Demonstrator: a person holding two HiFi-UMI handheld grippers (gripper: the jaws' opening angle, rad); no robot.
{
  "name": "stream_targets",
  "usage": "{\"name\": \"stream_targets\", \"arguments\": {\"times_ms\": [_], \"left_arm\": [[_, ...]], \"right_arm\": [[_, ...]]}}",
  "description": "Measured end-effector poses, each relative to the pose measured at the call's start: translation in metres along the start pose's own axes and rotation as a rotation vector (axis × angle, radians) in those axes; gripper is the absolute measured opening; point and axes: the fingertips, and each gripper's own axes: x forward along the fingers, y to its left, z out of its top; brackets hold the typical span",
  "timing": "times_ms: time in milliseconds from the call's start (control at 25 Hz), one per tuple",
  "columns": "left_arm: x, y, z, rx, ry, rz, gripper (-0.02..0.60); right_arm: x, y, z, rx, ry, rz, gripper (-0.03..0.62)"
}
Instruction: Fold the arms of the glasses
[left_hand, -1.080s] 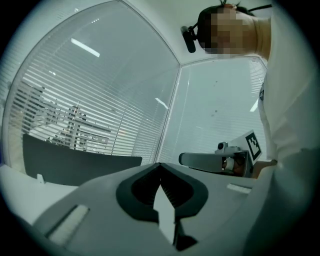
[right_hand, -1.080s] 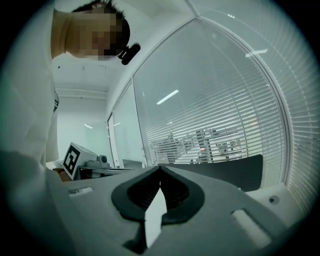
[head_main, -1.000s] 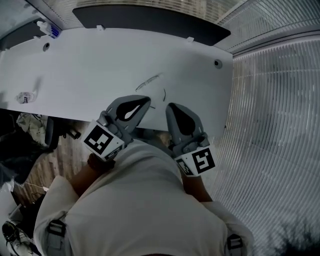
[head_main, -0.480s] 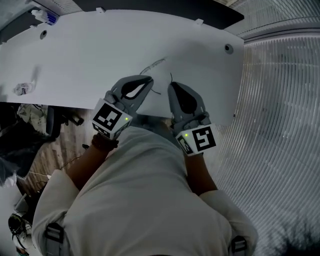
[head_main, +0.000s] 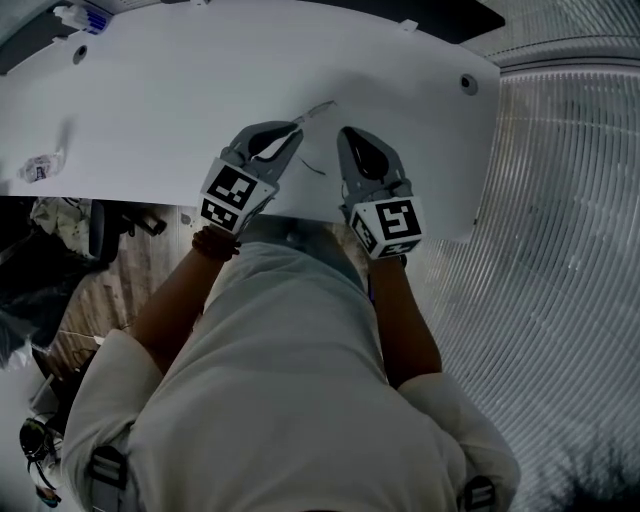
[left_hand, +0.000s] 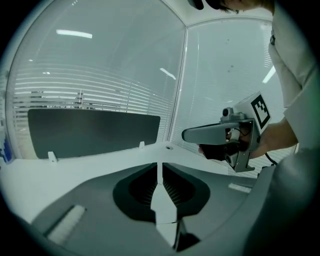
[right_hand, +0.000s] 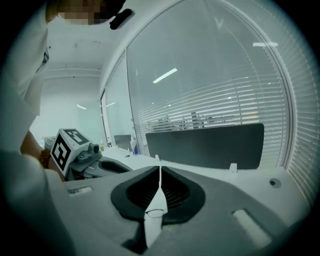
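Observation:
The thin wire-rimmed glasses (head_main: 316, 112) lie on the white table (head_main: 150, 100), small and hard to make out. One dark arm (head_main: 314, 167) shows between the two grippers. My left gripper (head_main: 295, 131) hovers just left of them. Its jaws have just been opening to a narrow slit (left_hand: 159, 167) with nothing between them. My right gripper (head_main: 346, 134) is just right of the glasses, shut (right_hand: 159, 169) and empty. A thin lens outline (right_hand: 154, 213) shows on the table through the gap behind its tips. Each gripper sees the other beside it.
A dark partition panel (left_hand: 90, 132) runs along the table's far edge. A small clear item (head_main: 38, 168) lies at the table's left and a blue-capped object (head_main: 85, 17) at the far left corner. A round grommet (head_main: 468, 83) sits far right. Clutter (head_main: 60, 230) fills the floor at left.
Both grippers have come down and forward over the table, closing in on the glasses from either side. The left jaws have parted slightly.

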Motion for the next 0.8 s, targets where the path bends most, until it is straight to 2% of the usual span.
{"name": "stream_targets", "arguments": {"times_ms": [240,800], "left_arm": [[0.023,0.017,-0.036,0.028,0.075,0.004,0.069],[0.066,0.05,-0.117,-0.017,0.26,0.007,0.101]], "right_arm": [[0.025,-0.026,-0.035,0.015,0.073,-0.042,0.018],[0.061,-0.084,-0.115,-0.003,0.281,-0.09,0.02]]}}
